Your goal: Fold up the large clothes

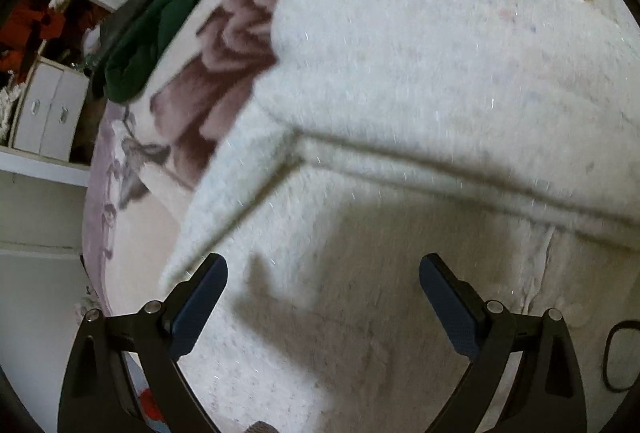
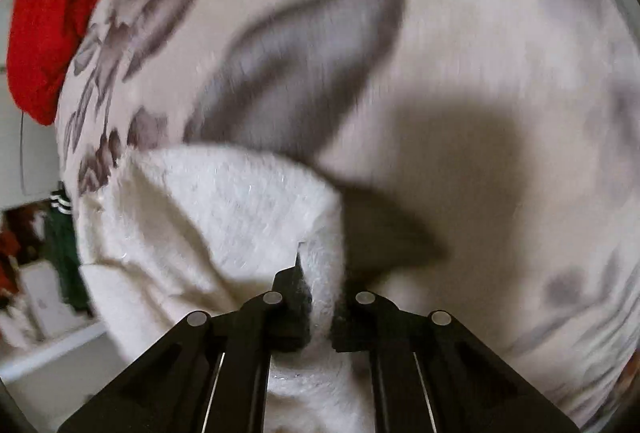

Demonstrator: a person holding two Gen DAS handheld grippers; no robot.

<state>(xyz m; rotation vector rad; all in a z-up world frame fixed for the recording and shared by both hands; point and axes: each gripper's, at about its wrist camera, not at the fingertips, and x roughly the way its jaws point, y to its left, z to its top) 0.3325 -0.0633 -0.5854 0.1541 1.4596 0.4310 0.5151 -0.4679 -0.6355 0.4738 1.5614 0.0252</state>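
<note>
Jaws: right gripper [image 2: 322, 307] clamped on an edge fold of the white fleece garment [image 1: 400, 73]; left gripper [image 1: 323, 307] spread wide, nothing between the pads, hovering over it. Garment lies on the floral blanket [image 2: 460, 33], part folded over itself. Red cloth [image 2: 56, 13] and green garment [image 1: 148, 33] at the blanket's far edge.

One white fluffy garment [image 1: 400, 73], one green garment [image 1: 152, 29], one red garment [image 2: 52, 13], two hand-held grippers [image 1: 323, 297].
</note>
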